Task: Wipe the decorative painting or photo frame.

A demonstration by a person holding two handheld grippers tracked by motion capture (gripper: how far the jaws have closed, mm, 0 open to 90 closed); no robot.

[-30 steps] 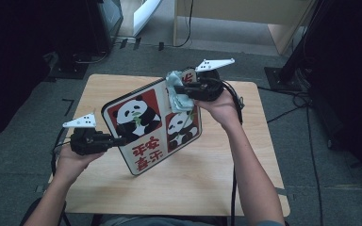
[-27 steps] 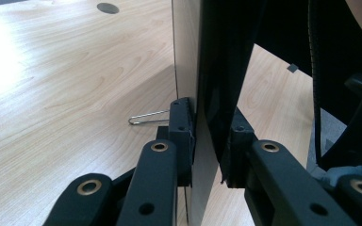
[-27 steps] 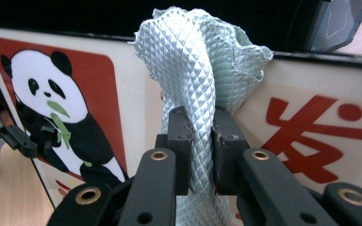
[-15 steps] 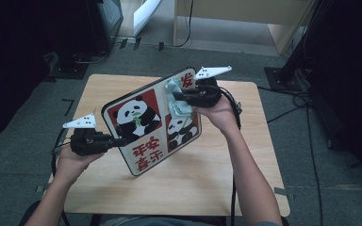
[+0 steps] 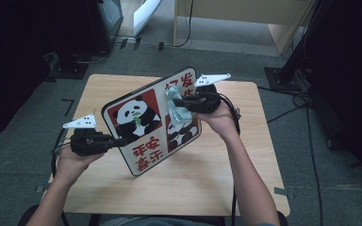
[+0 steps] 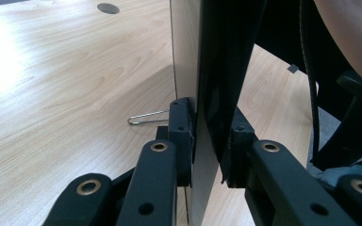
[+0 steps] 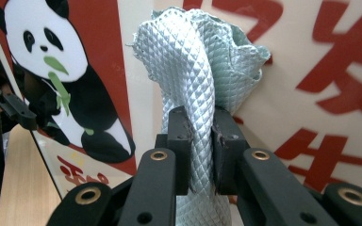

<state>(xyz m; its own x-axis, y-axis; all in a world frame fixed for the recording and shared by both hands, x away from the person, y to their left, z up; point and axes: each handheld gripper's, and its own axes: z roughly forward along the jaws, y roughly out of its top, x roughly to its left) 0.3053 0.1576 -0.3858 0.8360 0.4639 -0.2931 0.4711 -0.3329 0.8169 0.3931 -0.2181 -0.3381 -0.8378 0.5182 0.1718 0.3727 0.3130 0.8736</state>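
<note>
A flat board (image 5: 146,127) printed with pandas and red characters stands tilted above the wooden table (image 5: 245,160). My left gripper (image 5: 120,140) is shut on the board's left edge; in the left gripper view the board (image 6: 188,52) runs edge-on between the pads (image 6: 181,136). My right gripper (image 5: 175,101) is shut on a bunched pale green quilted cloth (image 5: 176,109) and presses it against the board's face. In the right gripper view the cloth (image 7: 195,70) rises from between the pads (image 7: 179,141) in front of the panda picture (image 7: 52,70).
A metal clip (image 6: 146,117) lies on the table close behind the board. Cables (image 5: 287,101) trail off the table's right side. A pale wooden desk (image 5: 245,19) and dark equipment stands (image 5: 75,61) surround the table on the carpet.
My right gripper has moved down the board's face with the cloth. The board's upper edge now shows more of the red characters. My left gripper has stayed put.
</note>
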